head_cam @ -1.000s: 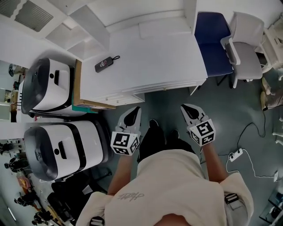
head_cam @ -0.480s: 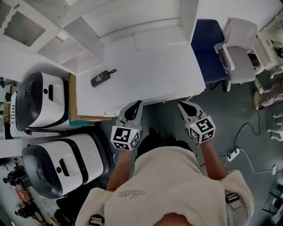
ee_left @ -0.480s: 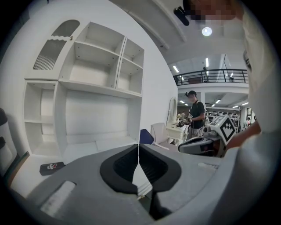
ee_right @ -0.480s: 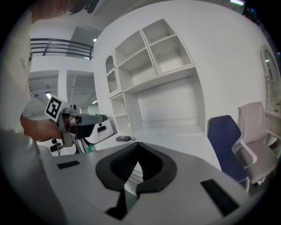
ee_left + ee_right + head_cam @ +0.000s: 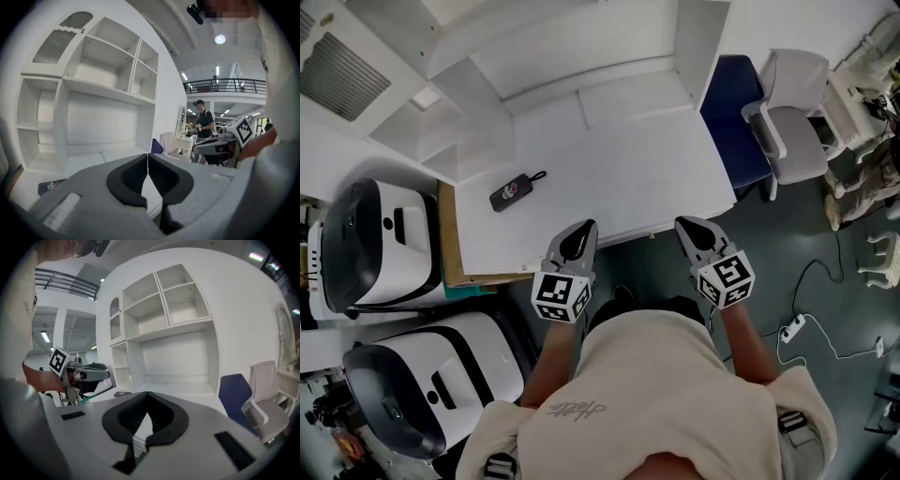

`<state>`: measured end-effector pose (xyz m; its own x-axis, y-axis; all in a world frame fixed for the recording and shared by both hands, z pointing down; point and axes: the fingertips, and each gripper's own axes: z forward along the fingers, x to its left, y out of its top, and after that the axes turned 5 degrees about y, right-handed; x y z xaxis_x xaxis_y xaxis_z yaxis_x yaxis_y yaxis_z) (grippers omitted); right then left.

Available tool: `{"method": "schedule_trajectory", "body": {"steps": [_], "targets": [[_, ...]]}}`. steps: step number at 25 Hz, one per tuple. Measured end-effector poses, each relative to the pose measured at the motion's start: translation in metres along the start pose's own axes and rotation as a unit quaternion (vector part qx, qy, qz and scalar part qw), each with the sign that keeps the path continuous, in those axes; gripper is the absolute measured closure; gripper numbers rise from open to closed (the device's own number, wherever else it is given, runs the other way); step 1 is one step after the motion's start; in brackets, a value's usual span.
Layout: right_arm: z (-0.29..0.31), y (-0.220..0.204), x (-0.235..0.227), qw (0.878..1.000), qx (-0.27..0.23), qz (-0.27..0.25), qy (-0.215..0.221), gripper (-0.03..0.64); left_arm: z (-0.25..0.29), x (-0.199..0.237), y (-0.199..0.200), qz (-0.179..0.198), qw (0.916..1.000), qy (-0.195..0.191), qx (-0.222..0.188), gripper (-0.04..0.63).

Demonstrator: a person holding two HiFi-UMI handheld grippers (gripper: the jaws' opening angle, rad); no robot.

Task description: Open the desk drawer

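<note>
The white desk (image 5: 609, 159) with its shelf hutch lies ahead, and its front edge (image 5: 666, 225) runs between my two grippers. No drawer front or handle shows clearly in any view. My left gripper (image 5: 584, 228) is shut and empty, with its tips over the desk's front edge. The right gripper (image 5: 684, 225) is also shut and empty, level with that edge. In the left gripper view the jaws (image 5: 148, 157) meet in a thin line above the desktop (image 5: 93, 159). In the right gripper view the jaws (image 5: 148, 394) are closed, with the desk's edge (image 5: 139, 439) below them.
A small black fob (image 5: 511, 192) lies on the desk's left part. Two white-and-black machines (image 5: 375, 244) (image 5: 422, 375) and a cardboard-coloured board (image 5: 450, 253) stand at the left. A blue chair (image 5: 731, 103), a grey chair (image 5: 797, 122) and a floor power strip (image 5: 797, 328) are at the right.
Both grippers have come forward from over the floor to the desk's front edge, still shut. The desk sits lower and nearer in the head view.
</note>
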<state>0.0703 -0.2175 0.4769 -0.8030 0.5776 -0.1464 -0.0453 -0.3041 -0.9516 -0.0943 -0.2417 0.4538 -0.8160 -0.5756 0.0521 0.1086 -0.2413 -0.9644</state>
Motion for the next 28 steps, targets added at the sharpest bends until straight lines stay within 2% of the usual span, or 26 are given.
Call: {"method": "schedule_trajectory", "body": {"steps": [5, 8, 12, 18, 22, 28], "targets": [[0.009, -0.005, 0.001, 0.999, -0.008, 0.040, -0.017, 0.615, 0.012, 0.006, -0.009, 0.000, 0.9996, -0.027, 0.006, 0.580], [0.014, -0.002, 0.003, 0.999, -0.005, 0.031, -0.011, 0.615, 0.016, 0.007, -0.004, -0.004, 0.9995, -0.030, 0.004, 0.580], [0.018, 0.009, -0.001, 1.000, -0.005, 0.010, 0.012, 0.615, 0.020, 0.003, 0.007, -0.002, 0.9999, -0.016, -0.004, 0.580], [0.012, 0.020, -0.032, 1.000, 0.007, -0.004, 0.025, 0.615, 0.030, -0.012, 0.029, 0.000, 0.9999, 0.013, -0.009, 0.580], [0.008, 0.028, -0.044, 0.999, -0.009, -0.012, 0.047, 0.615, 0.032, -0.014, 0.039, -0.003, 0.9992, 0.038, -0.012, 0.580], [0.001, 0.040, -0.048, 0.997, -0.030, -0.033, 0.064, 0.614, 0.030, -0.023, 0.043, 0.002, 0.9985, 0.055, -0.007, 0.580]]}}
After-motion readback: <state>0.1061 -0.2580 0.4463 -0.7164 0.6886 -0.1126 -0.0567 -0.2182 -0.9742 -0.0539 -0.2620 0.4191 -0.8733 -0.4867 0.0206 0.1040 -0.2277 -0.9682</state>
